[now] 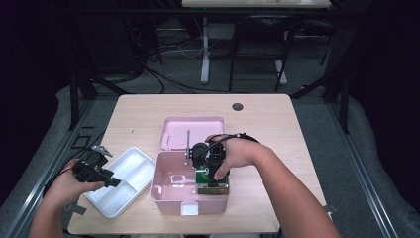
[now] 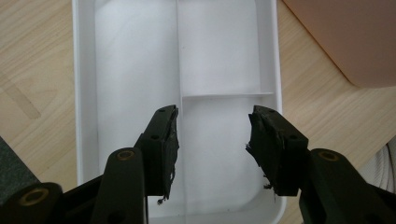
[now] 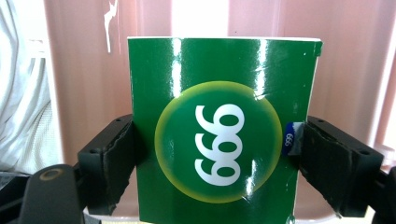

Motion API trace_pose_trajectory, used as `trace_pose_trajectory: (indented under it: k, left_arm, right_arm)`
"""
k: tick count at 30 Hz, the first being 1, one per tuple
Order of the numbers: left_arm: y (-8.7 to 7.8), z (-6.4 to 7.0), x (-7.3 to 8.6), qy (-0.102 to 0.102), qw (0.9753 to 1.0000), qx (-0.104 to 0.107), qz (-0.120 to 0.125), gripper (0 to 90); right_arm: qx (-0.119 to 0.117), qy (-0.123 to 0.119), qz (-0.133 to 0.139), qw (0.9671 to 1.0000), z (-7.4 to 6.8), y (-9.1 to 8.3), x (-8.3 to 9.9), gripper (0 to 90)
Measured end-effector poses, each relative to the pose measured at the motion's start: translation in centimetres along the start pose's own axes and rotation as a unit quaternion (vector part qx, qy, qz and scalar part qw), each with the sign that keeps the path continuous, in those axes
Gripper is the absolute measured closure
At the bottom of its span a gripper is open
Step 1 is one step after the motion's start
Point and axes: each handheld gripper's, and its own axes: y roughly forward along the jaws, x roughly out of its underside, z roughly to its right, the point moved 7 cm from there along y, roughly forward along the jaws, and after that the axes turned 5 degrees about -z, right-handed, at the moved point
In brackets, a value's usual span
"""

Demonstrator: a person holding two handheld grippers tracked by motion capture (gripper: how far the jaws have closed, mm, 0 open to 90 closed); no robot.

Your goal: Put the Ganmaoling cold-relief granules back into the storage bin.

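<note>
I take the pink box (image 1: 171, 191) as my landmark; it stands open on the wooden table (image 1: 277, 129), near the person's edge, and its pink lid (image 1: 193, 130) lies flat on the table, touching the far side of the box.

My right gripper (image 1: 214, 174) is inside the pink box, at its right part. In the right gripper view I see the green carton (image 3: 219, 130) between the two black jaws, and both jaws press on its sides, so this gripper is clamped on the carton. The carton has a yellow-edged circle with white digits printed on its face, and a small blue label (image 3: 288, 139) sits at the edge next to one jaw. Behind the carton I see the pink wall of the box. In the high view the green carton (image 1: 204, 174) is at the right side of the box interior, partly hidden under the hand (image 1: 236, 152).

My left gripper (image 1: 99, 173) is to the left of the pink box, above the white tray (image 1: 130, 173). This tray lies on the table just beside the left wall of the box. In the left gripper view the jaws of the left gripper (image 2: 212, 142) stand apart with nothing between them, and below them I see the white tray (image 2: 86, 93) with its thin dividers. A corner of the pink box (image 2: 345, 37) shows at the upper right there.
</note>
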Motion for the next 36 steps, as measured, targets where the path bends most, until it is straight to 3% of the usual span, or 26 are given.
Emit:
trace_pose_trajectory:
  k: [18, 26, 36]
  left_arm:
    - [0.1, 0.1, -0.1, 0.0, 1.0, 0.0, -0.002, 51.5]
    - [0.2, 0.1, -0.1, 0.002, 1.0, 0.0, -0.004, 51.5]
    - [0.1, 0.1, -0.1, 0.003, 1.0, 0.0, -0.002, 51.5]
  right_arm:
    - [-0.003, 0.01, -0.003, 0.9999, 0.5, 2.2, 0.3, 16.4]
    - [-0.014, 0.012, -0.002, 0.9998, 0.4, 3.2, 0.3, 16.3]
    - [-0.014, 0.012, -0.006, 0.9998, 0.5, 3.6, 0.2, 16.2]
